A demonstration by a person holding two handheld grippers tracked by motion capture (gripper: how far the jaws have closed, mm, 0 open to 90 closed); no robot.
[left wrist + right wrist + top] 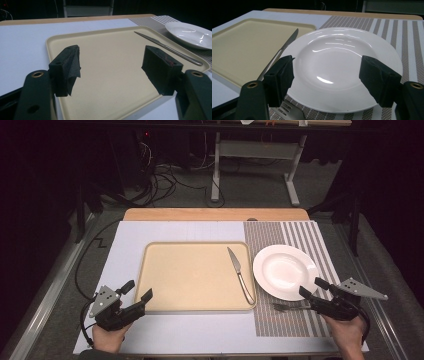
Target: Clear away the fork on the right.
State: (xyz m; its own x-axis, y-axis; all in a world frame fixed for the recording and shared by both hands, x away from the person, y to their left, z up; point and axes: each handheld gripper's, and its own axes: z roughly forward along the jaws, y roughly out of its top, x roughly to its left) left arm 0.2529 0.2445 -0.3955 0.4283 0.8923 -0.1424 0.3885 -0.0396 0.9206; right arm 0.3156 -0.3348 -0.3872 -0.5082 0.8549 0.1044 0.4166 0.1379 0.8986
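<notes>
At the lower right of the high view the right gripper (314,293) sits with its fingers spread wide and empty, just at the near rim of the white plate (285,271) — the fork (290,306) lies on the striped placemat (292,320) right beside them, below the plate. The left gripper (138,292), lower left, has its fingers open too, holding nothing, over the near left corner of the beige tray (190,277). A knife (240,274) lies slanted along the tray's right side, on the counter (125,245).
</notes>
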